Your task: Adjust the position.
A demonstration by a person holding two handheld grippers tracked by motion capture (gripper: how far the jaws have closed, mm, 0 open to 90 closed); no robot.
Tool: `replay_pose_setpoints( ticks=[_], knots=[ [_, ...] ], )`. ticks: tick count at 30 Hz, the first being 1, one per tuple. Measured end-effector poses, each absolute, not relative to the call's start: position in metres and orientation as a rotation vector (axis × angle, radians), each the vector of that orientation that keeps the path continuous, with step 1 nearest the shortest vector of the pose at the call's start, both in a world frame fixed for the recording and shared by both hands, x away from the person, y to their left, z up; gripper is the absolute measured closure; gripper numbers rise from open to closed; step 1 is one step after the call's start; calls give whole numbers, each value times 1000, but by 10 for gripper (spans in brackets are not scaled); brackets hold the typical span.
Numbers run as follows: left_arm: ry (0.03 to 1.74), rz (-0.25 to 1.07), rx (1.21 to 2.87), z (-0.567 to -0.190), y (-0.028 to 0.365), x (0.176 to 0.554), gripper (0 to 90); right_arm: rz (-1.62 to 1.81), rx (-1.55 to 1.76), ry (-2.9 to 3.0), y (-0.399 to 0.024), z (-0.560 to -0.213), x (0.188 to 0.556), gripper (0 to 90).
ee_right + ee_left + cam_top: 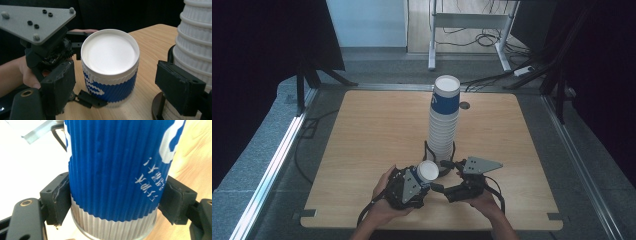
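A blue ribbed paper cup (427,171) with a white end facing up is held just above the wooden table (372,130), near its front edge. My left gripper (422,178) is shut on it. In the left gripper view the black pads (59,200) press both sides of the cup (115,175). My right gripper (441,176) is open close to the cup's right. In the right gripper view its jaws stand wide on either side of the cup (110,57) without touching it. The left gripper's grey plate (32,20) shows beside the cup.
A tall stack of upturned white and blue cups (443,117) stands in a black wire holder (428,150) at the table's middle, right behind both grippers. The stack (196,45) sits just past my right jaw. Cables and a desk frame (472,22) lie beyond the table.
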State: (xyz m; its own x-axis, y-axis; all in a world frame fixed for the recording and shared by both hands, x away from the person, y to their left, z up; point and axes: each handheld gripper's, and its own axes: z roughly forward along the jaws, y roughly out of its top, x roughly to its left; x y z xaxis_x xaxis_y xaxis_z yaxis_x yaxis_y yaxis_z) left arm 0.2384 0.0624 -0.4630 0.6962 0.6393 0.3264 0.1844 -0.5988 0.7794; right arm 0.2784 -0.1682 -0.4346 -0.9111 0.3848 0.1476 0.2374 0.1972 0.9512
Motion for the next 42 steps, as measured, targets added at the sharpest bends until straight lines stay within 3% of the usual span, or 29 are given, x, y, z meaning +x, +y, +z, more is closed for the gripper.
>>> replay_pose_setpoints(
  ticks=[21,27,30,33,38,42],
  knots=[
    [464,1097,2356,-477,40,227,201,1705,634,2499,-162,-454,283,156],
    [429,1081,2390,-480,34,224,199,1696,654,2514,-155,-462,285,171],
    [430,1062,2380,-480,32,223,194,1698,655,2515,-155,-464,286,252],
    [443,1030,2365,-479,33,224,176,1704,659,2508,-157,-463,286,262],
    [503,910,2278,-471,40,226,61,1730,671,2502,-160,-463,288,268],
    [549,772,2188,-465,50,230,31,1795,662,2489,-166,-461,289,269]
  ],
)
